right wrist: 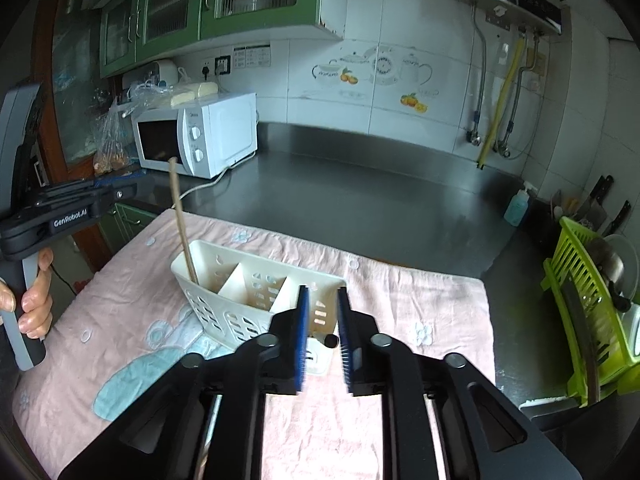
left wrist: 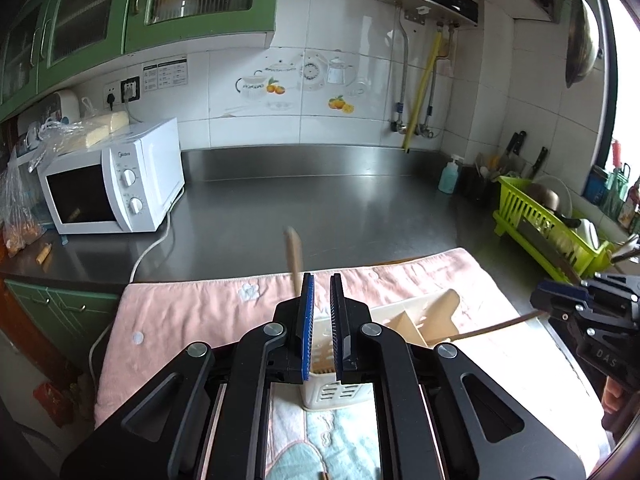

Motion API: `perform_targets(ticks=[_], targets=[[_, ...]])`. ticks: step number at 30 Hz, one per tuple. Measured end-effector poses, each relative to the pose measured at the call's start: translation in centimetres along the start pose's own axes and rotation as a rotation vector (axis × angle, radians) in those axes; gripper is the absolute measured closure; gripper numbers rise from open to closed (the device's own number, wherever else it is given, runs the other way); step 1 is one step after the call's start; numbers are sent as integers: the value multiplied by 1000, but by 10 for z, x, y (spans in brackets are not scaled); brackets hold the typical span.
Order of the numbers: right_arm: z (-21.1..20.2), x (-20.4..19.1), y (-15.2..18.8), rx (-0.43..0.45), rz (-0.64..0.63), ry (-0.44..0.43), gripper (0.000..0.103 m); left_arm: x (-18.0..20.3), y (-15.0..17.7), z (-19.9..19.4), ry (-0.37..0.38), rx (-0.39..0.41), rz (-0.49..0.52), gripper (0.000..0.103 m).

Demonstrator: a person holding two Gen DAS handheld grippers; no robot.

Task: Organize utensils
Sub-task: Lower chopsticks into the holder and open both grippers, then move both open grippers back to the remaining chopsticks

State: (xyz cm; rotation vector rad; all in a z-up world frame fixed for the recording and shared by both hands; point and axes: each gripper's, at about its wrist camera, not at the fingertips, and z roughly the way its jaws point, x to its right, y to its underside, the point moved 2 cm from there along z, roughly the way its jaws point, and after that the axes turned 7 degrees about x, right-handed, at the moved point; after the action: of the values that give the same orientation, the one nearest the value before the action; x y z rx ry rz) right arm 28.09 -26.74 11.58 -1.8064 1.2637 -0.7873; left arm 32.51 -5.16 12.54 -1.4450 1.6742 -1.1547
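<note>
My left tongs (left wrist: pixel 322 304) sit nearest, their blue pads parted by a narrow gap with nothing between them, hovering just over the near end of the white utensil caddy (right wrist: pixel 256 300). My right tongs (right wrist: pixel 322 312) are a little wider apart and also hold nothing; a small dark-tipped handle (right wrist: pixel 330 340) shows low between them, though I cannot tell whether it touches a pad. The caddy stands on the pink towel (right wrist: pixel 400 300) spread over the steel desk (right wrist: pixel 360 200). A wooden stick (right wrist: pixel 182 220), likely a chopstick or spoon handle, leans upright in the caddy's far left compartment. In the left view a second thin wooden piece (left wrist: pixel 480 332) slants toward the right tongs.

The risk, as I judge it: the caddy is light and rests on soft cloth, so a bump from either tongs could tip it and spill the stick.
</note>
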Motion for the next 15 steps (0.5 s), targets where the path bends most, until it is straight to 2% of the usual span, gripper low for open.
perform_targets(ticks=[2,5,9,15], targets=[[-8,-1,-2,15,0,5,82,-1,-1,-9,10,6,-5,95],[-26,-6,-2,40,-2,9,81,-1,-1,-27,8,23,0,94],[-54,-19,12,61,-22,3,78,3,8,-60,11,42,16,93],[-87,-46,60,58,-7,-41,78,4,45,-109,-2,42,44,75]])
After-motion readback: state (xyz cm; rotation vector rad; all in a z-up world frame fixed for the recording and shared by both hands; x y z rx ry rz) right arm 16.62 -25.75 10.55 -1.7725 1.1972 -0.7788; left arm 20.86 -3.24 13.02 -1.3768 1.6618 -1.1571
